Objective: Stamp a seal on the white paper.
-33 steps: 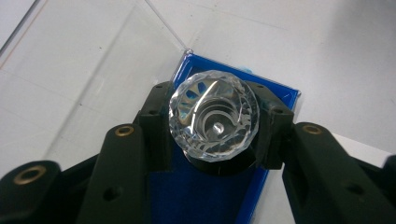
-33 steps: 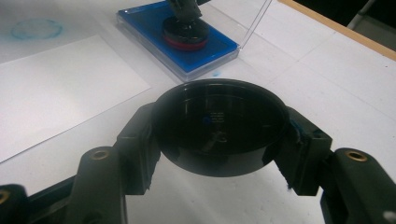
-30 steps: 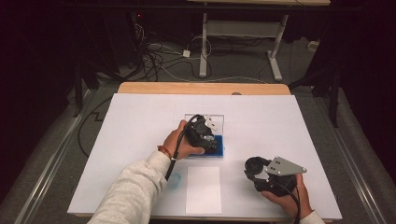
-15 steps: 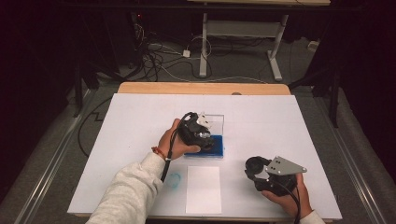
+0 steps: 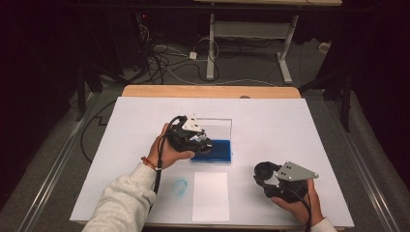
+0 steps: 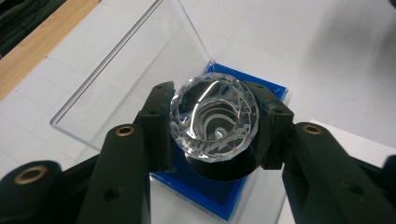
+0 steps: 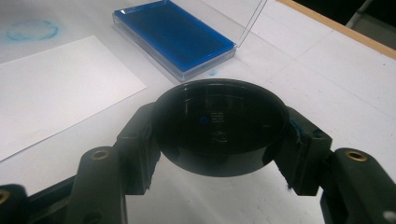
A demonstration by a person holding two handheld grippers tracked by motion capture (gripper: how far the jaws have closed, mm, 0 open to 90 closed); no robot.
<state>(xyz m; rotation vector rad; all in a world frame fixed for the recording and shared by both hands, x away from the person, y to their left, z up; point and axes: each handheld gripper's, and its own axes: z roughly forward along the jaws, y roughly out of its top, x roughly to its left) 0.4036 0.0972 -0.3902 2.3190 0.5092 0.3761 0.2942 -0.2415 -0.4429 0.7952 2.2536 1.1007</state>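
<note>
Crystal stamp (image 6: 215, 116) clamped in left gripper (image 6: 212, 123)

Your left gripper (image 5: 205, 145) over the ink pad case (image 5: 215, 151) mid-table, its open lid (image 5: 217, 126) behind, paper sheet (image 5: 210, 195) before it, stamped ring (image 5: 180, 186) left of the sheet, your right gripper (image 5: 261, 173) right of the sheet.

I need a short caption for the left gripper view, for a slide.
Left hand-held gripper shut on a faceted clear stamp above the open blue ink pad case.
</note>
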